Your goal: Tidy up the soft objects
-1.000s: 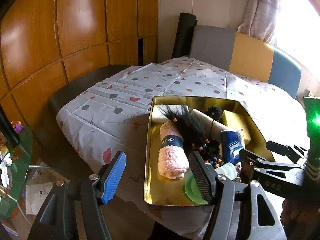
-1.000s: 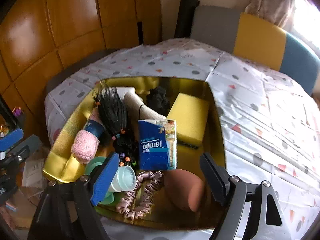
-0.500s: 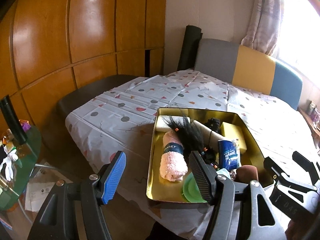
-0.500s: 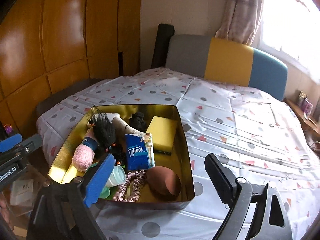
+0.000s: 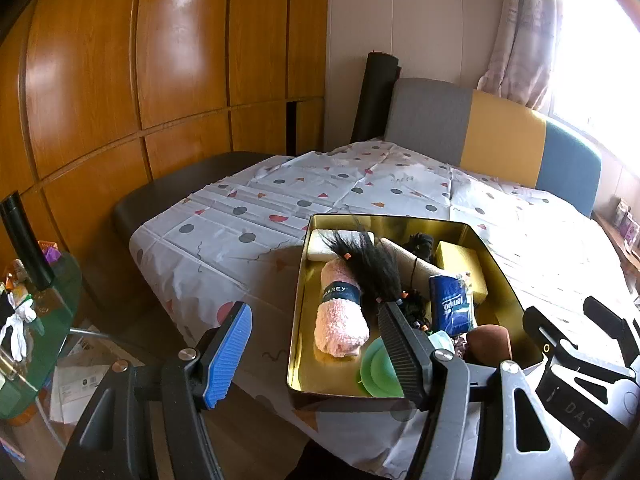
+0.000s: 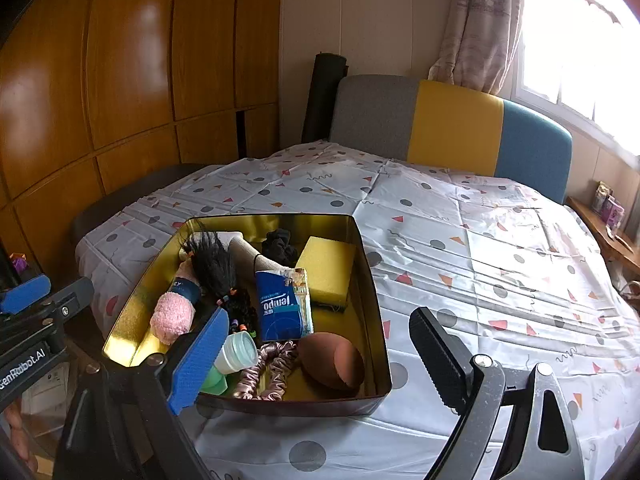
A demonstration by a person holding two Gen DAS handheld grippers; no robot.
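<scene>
Inside the gold tin [image 6: 370, 280], pink rolled towel [image 6: 174, 312] lies lengthwise, near-to-far.

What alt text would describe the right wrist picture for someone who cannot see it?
A gold tin on a spotted tablecloth holds a yellow sponge, blue tissue pack, pink rolled towel and black hairpiece. The open, empty right tongs frame it from below.

green cup [image 6: 216, 378] half hidden behind hand-held gripper [image 6: 316, 354]
</scene>
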